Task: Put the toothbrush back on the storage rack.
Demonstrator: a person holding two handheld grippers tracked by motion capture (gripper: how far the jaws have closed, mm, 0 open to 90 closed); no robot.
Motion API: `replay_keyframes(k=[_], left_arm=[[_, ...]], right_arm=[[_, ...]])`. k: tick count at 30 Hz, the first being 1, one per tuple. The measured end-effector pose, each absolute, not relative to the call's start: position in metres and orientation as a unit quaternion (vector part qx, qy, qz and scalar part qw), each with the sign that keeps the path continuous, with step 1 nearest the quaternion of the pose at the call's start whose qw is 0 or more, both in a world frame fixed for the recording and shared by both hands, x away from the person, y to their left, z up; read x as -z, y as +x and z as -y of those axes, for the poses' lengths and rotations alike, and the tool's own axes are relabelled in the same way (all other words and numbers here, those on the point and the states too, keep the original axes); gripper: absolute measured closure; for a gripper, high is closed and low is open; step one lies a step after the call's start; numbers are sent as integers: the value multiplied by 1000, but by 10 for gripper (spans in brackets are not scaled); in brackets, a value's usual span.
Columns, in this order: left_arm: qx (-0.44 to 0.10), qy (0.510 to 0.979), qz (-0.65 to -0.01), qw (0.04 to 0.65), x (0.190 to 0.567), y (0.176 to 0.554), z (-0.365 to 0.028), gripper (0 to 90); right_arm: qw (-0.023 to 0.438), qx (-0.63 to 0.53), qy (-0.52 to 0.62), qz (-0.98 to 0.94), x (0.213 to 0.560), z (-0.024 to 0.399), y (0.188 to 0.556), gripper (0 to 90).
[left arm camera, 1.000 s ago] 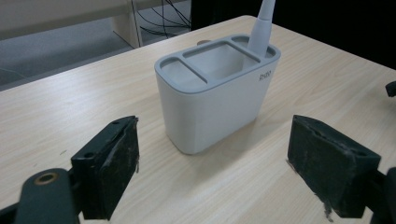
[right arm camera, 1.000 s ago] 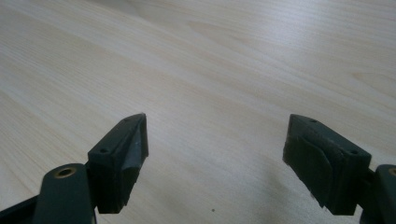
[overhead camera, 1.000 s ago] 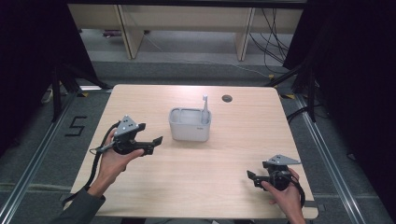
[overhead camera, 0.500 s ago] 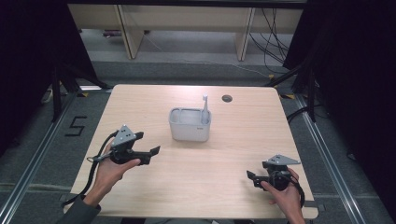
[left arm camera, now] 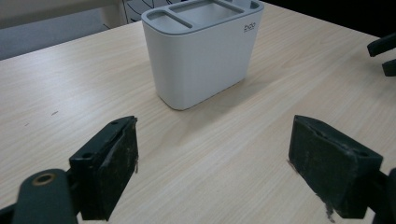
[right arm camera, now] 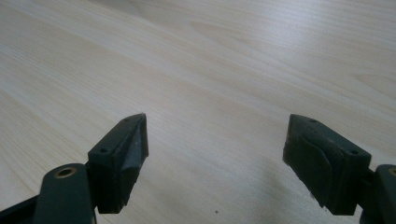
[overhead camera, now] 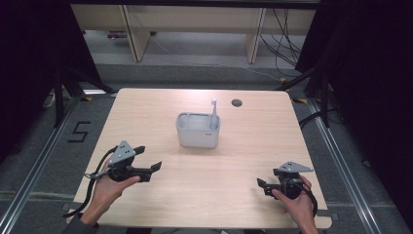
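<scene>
A white-grey compartmented holder (overhead camera: 197, 130) stands upright at the middle of the wooden table (overhead camera: 229, 161), with a white toothbrush (overhead camera: 213, 113) upright in its right end. My left gripper (overhead camera: 147, 158) is open and empty, near-left of the holder and pointing right. In the left gripper view the holder (left arm camera: 201, 51) stands a little beyond the spread jaws of the left gripper (left arm camera: 212, 158). My right gripper (overhead camera: 262, 186) rests low at the near right, open, its jaws pointing left. In the right gripper view the right gripper (right arm camera: 215, 154) has only bare wood between its jaws.
A small dark round hole (overhead camera: 236, 103) sits near the table's far edge. A floor mark "5" (overhead camera: 78, 131) lies left of the table. Wooden furniture legs (overhead camera: 130, 29) and cables stand beyond it. The right gripper's jaw tips (left arm camera: 385, 51) show at the left gripper view's right edge.
My left gripper has drawn back from the holder toward the near edge of the table, staying open. The right gripper has not moved.
</scene>
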State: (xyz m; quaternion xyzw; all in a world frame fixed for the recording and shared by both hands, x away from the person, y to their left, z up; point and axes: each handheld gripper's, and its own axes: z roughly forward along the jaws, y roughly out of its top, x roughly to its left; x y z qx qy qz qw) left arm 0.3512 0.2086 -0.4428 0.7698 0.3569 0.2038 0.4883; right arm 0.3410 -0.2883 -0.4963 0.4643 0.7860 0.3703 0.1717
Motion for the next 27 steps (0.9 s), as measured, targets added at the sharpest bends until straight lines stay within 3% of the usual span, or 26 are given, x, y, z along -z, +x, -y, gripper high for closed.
replay_keyframes(k=[27], left_arm=[[-210,761,-384,480,476,316,-244,152]], right_arm=[[169,-379,463,-783,496,286,341,227]])
